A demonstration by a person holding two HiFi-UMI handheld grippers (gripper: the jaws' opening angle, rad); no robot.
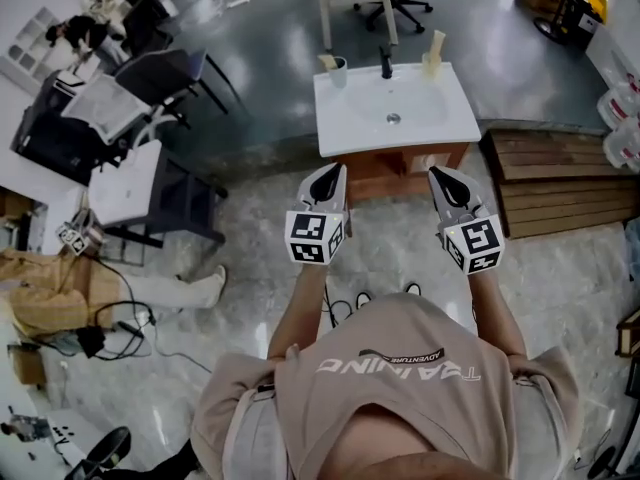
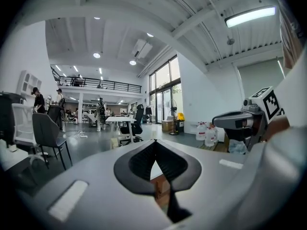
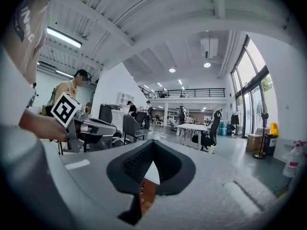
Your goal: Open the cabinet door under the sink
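Polished grey floor runs across this big open workshop, and at the upper centre of the head view stands a white sink [image 1: 345, 128] on a wooden cabinet [image 1: 385, 171]. From above only a thin strip of the cabinet's front shows beneath the basin, so I cannot make out the door's handle or its hinge side.

The person faces it with both tools held out, well short of the woodwork. The left gripper [image 1: 325, 181] has its jaws pressed together with nothing between them; its own view shows the dark pads meeting at the tip [image 2: 155, 143], with a sliver of brown cabinet in the gap below. The right gripper [image 1: 447, 183] is the same: closed and empty [image 3: 152, 145].

To my eye this is the approach. To do it well, one gripper should drop to door height and part its jaws before it reaches the front. Once low enough to see, find the handle or free edge, close on it squarely, and pull along the door's swing, keeping the other tool clear.
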